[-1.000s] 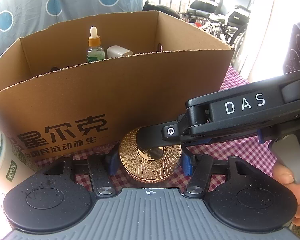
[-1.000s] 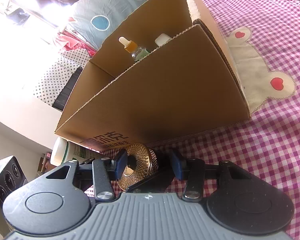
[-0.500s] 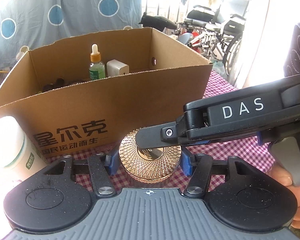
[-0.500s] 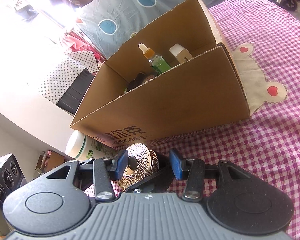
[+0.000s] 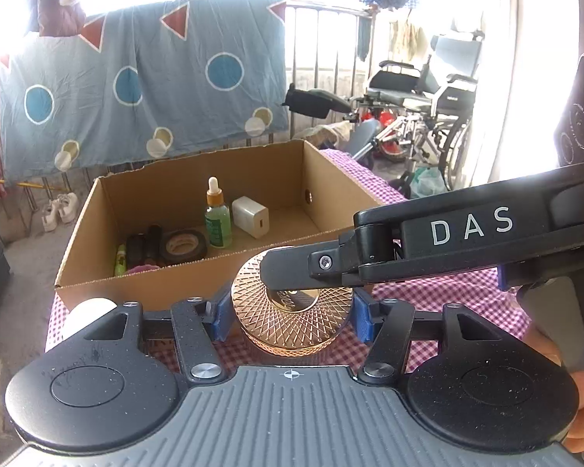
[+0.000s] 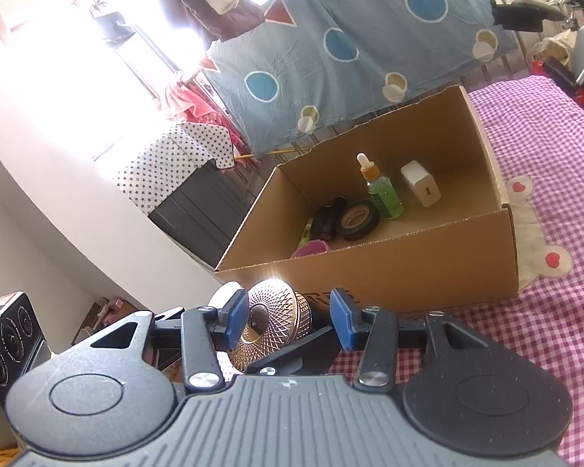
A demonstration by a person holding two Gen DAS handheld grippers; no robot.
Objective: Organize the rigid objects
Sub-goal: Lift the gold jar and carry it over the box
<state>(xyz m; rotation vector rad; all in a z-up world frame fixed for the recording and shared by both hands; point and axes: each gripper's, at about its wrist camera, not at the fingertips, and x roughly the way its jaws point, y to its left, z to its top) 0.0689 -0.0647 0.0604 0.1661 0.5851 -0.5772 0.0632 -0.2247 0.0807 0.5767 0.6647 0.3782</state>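
The left gripper has its blue pads pressed on both sides of a round, gold-coloured jar with a lattice-cut lid, jaws partly open around it, holding it clear of the pink checked cloth. The right gripper reaches across from the side, one finger lying over the lid's top; whether its far pad touches the underside I cannot tell. Just beyond both grippers sits an open brown cardboard box. Inside it are a green dropper bottle, a white plug-shaped block and a black tape roll.
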